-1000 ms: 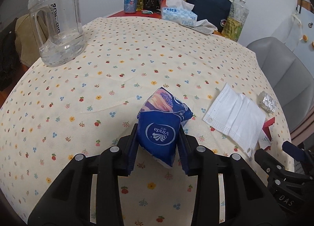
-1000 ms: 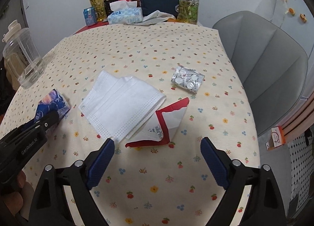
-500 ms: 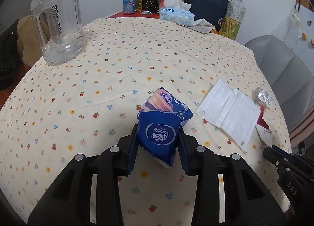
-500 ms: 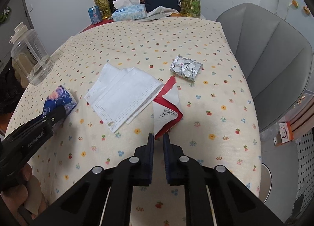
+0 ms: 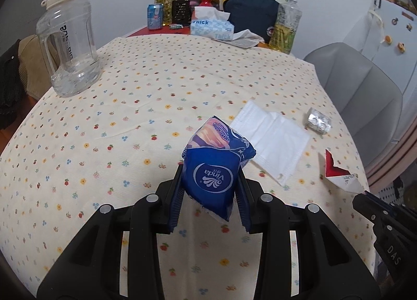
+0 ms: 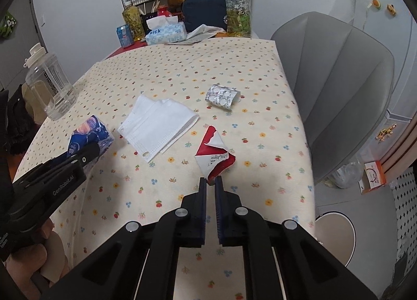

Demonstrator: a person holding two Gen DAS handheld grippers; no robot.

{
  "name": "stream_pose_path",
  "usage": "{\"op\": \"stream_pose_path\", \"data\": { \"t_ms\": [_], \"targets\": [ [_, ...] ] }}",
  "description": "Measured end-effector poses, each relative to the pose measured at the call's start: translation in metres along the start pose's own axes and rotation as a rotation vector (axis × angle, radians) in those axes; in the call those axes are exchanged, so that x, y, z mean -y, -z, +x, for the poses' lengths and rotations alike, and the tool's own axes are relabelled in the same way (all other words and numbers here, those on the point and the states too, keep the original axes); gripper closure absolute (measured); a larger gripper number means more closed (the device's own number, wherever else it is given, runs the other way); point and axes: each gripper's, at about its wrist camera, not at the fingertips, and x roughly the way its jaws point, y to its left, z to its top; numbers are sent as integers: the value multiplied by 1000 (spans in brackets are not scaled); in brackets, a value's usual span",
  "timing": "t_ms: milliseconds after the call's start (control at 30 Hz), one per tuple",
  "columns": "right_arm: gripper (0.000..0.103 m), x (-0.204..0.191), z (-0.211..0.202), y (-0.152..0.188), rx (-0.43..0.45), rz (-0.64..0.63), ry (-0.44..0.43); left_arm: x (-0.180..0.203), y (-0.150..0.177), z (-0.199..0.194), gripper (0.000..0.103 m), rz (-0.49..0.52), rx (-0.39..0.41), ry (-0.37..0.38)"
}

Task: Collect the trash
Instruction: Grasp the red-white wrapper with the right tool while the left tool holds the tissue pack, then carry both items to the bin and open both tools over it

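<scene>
In my left gripper [image 5: 209,190] I hold a blue tissue packet [image 5: 215,167], clamped between the two pads and lifted clear of the table [image 5: 130,107]. The packet sits upright in the grip, its white logo facing me and its pink-and-purple top tilted away.

My right gripper [image 6: 211,185] has its pads drawn together on the near corner of a torn red-and-white wrapper [image 6: 213,152]. The wrapper's far part hangs over the floral cloth; I cannot tell whether it touches the cloth.

Just left of the wrapper lies a white face mask [image 6: 156,124], flat on the table. Beyond the wrapper, toward the far right, lies a silver blister pack [image 6: 221,95] of pills. Mask, wrapper and blister pack sit near one another without touching. The tissue packet shows in the right view too, at the left side of the table, with a hand [image 6: 34,258] under the left gripper.

At the table's far left stands a large clear water jug [image 5: 67,49] with a white cap. Along the far edge stand a tissue box [image 5: 211,26], a dark blue bag [image 5: 250,13], a drinks can [image 5: 155,17] and a tall bottle [image 5: 285,28] of yellowish liquid. A grey chair [image 6: 336,86] stands at the right of the table.
</scene>
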Motion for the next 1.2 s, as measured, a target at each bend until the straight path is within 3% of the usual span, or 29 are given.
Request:
{"op": "stream_pose_path", "data": {
  "t_ms": [767,1200],
  "targets": [
    [96,63,-75,25,124,82,88,97,12,-37,67,160,48,103],
    [96,128,-109,38,155,197,203,167,19,-48,67,263,59,176]
  ]
}}
